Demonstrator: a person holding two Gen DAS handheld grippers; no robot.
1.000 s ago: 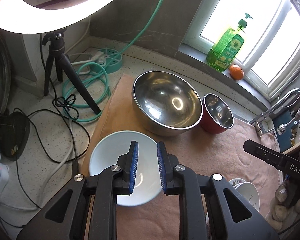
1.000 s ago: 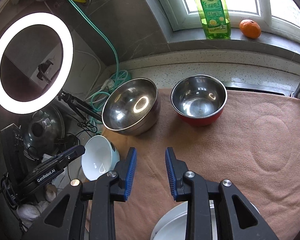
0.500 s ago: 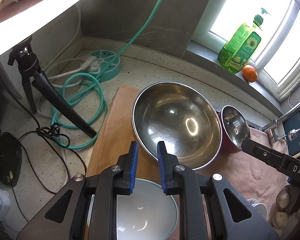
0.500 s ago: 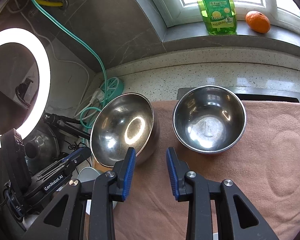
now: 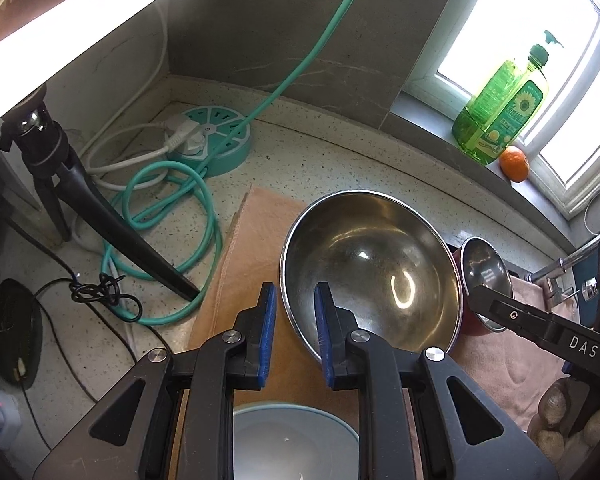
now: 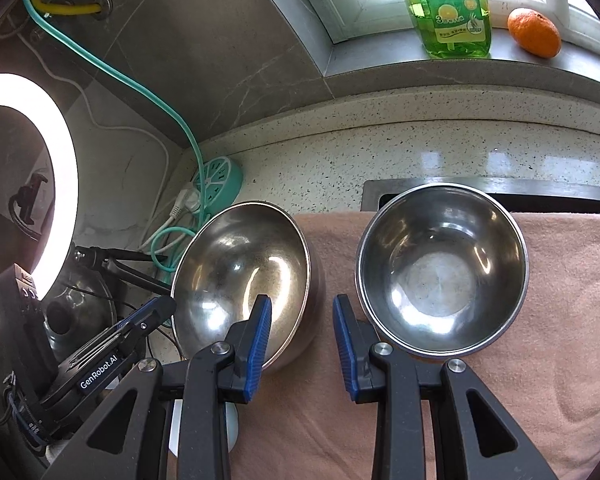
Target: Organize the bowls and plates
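A large steel bowl (image 5: pixel 374 272) (image 6: pixel 244 276) sits on a pink towel (image 5: pixel 252 248) (image 6: pixel 560 320). A smaller steel bowl with a red outside (image 6: pixel 440 276) (image 5: pixel 486 276) sits to its right. A light blue bowl (image 5: pixel 296 444) lies under my left gripper. My left gripper (image 5: pixel 295 304) is open and empty, its jaws straddling the large bowl's near-left rim without touching. My right gripper (image 6: pixel 302 316) is open and empty, low over the towel between the two steel bowls.
A teal power strip (image 5: pixel 212 144), teal hose (image 5: pixel 168 208), black tripod leg (image 5: pixel 112 232) and cables lie on the counter at left. A green soap bottle (image 6: pixel 448 4) and an orange (image 6: pixel 534 32) stand on the sill. A faucet (image 5: pixel 568 264) is at right.
Both grippers moved forward toward the steel bowls. The light blue bowl slid back under the left gripper. The white dishes dropped out of both views. Jaws stayed open.
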